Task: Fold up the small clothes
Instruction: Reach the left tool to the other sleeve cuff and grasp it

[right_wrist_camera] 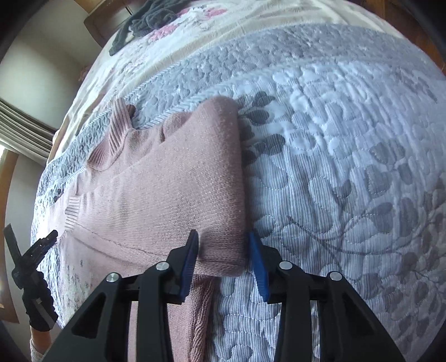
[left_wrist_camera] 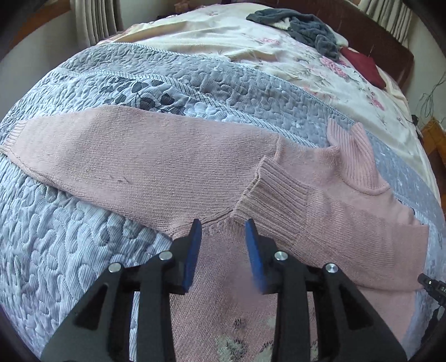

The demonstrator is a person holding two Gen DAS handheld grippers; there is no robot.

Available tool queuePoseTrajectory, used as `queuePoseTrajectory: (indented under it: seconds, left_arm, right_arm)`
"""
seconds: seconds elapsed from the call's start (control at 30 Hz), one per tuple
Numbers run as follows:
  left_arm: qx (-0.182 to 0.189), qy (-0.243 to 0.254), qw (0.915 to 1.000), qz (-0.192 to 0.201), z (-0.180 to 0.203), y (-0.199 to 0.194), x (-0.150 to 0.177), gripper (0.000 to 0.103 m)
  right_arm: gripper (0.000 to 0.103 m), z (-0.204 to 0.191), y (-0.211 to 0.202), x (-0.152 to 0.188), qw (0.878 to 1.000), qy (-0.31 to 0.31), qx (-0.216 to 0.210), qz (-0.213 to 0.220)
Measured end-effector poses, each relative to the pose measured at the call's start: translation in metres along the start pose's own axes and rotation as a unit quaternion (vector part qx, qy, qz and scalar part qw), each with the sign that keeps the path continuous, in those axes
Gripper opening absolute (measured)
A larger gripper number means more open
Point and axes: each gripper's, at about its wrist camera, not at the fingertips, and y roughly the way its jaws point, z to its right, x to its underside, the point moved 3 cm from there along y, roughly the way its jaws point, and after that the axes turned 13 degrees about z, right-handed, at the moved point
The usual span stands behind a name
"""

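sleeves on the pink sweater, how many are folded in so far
1. One sleeve lies folded across the chest of the pink sweater, its cuff near the left claw. The other sleeve lies stretched out flat on the quilt.

Quilted bedspread point(left_wrist_camera: 83, 228): grey-blue, stitched pebble and leaf pattern with dark leaf prints; lies under and to both sides of the left fingers, and spreads to the right of and ahead of the right fingers.

Floral sheet point(left_wrist_camera: 320, 72): cream with pink flower print, lying beyond the quilt's corded edge, far ahead of the left fingers.

Dark grey garment point(left_wrist_camera: 306, 25): crumpled heap on the floral sheet, far ahead and slightly right of the left fingers; far ahead and left of the right fingers.

Dark red cloth point(left_wrist_camera: 365, 65): just beside the grey heap, to its right.

Curtains point(left_wrist_camera: 94, 19): pale, pleated, far ahead-left.

Wooden headboard point(left_wrist_camera: 390, 53): dark brown, behind the heap.
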Motion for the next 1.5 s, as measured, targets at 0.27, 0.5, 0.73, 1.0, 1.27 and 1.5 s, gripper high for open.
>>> queuePoseTrajectory:
  seconds: [0.27, 0.5, 0.73, 1.0, 1.27, 1.5]
  left_arm:
    - [0.078, 0.066, 0.9946, -0.016, 0.071, 0.008, 0.003, 0.039]
    - [0.055, 0.096, 0.9917, -0.066, 0.072, 0.052, 0.027, 0.041]
    - [0.075, 0.061, 0.9944, -0.042, 0.031, 0.014, 0.010, 0.053]
    - [-0.018, -0.007, 0.9996, -0.022, -0.131, -0.024, -0.015, 0.070]
    - [-0.071, -0.162, 0.9842, -0.007, -0.297, -0.034, -0.031, 0.068]
    - [-0.050, -0.249, 0.9667, 0.026, -0.357, -0.015, -0.055, 0.066]
  right_arm:
    - [0.038, -0.062, 0.003, 0.000, 0.997, -0.069, -0.029, -0.012]
    - [0.037, -0.050, 0.031, 0.017, 0.997, -0.064, -0.003, -0.035]
    - [0.052, -0.082, 0.000, 0.013, 0.996, -0.084, -0.020, -0.015]
    - [0.058, -0.140, 0.003, 0.036, 0.990, -0.115, -0.071, -0.033]
    - [0.058, -0.164, 0.021, 0.053, 0.987, -0.135, -0.073, -0.043]
    - [0.058, -0.162, 0.032, 0.050, 0.988, -0.140, -0.047, -0.036]
